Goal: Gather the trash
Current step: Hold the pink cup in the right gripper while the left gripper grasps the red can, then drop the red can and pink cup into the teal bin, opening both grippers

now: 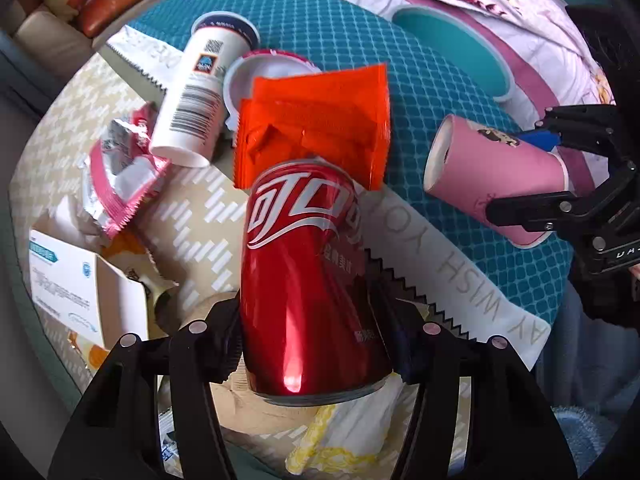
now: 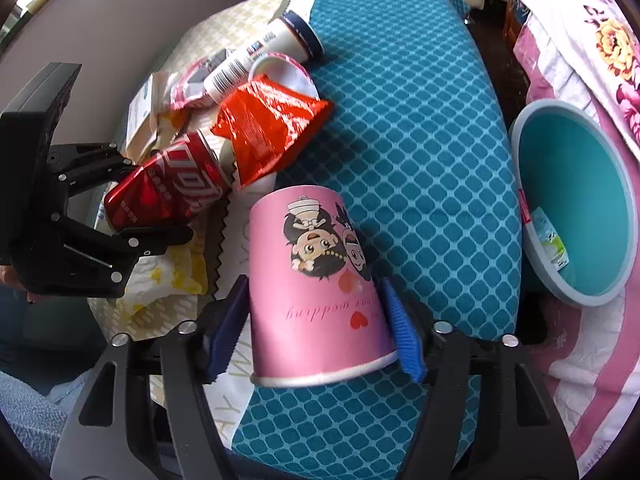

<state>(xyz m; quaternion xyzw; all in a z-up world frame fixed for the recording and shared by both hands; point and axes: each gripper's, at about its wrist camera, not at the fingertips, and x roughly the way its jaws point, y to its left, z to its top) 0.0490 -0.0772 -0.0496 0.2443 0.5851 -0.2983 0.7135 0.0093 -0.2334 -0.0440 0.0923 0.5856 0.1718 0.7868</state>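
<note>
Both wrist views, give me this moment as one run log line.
left hand-held gripper: shut on red cola can | right hand-held gripper: shut on pink paper cup | teal bin: open, nearby

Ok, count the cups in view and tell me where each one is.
3. A pink cup in the right gripper, a white barcode cup lying among the trash, and a pink-rimmed cup partly under the orange wrapper. More may be hidden.

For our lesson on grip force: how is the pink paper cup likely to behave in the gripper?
The pink cup is thin paper and open-ended, so it probably crushes if the right gripper squeezes hard. It looks empty, so likely very light. Its tapered wall, wider at the rim, may let it slip between the blue pads.
</note>
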